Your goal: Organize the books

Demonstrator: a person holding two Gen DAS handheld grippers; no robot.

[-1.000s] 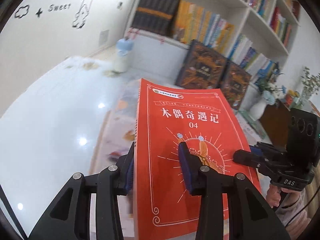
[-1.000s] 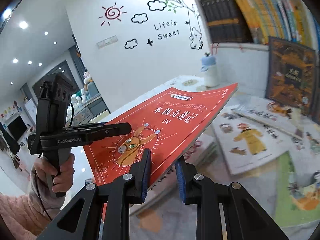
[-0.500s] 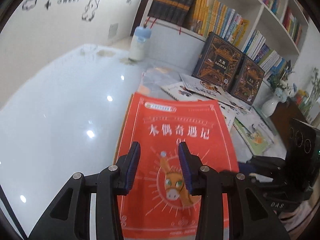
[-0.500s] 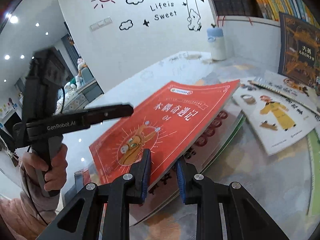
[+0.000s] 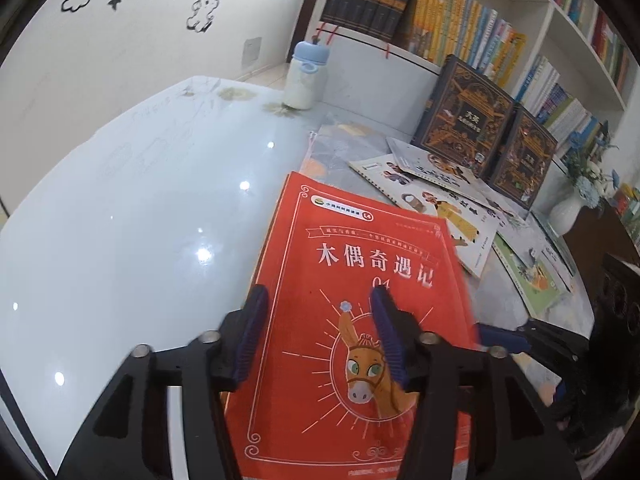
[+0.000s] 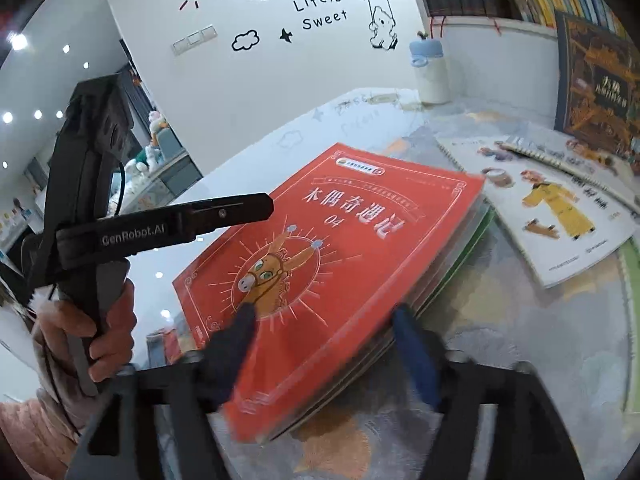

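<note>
Lowered from the tilted, lifted pose it had a second ago, the red book (image 5: 360,304) now lies flat on top of a small pile of books (image 6: 452,276) on the table (image 5: 132,208); both tongs, which then pinched its edges, are letting go; the left gripper (image 5: 318,332) has its jaws opening, its blue pads (image 5: 250,332) standing apart on either side of the book's left part, one pad off the left edge and the other over the cover, neither clearly pressing; the right gripper (image 6: 326,344) likewise has its jaws opening, blurred, straddling the near corner of the pile with the book between them but not squeezed; in the right wrist view a hand (image 6: 100,320) in a pink sleeve (image 6: 28,428) grips the left tool's handle; further back on the table lie loose picture books (image 5: 436,200), and two dark ornate volumes (image 5: 484,128) lean upright against the bookcase (image 5: 552,32), whose shelves are packed with rows of upright books; a white bottle (image 5: 306,76) with a blue cap stands near the wall.
</note>
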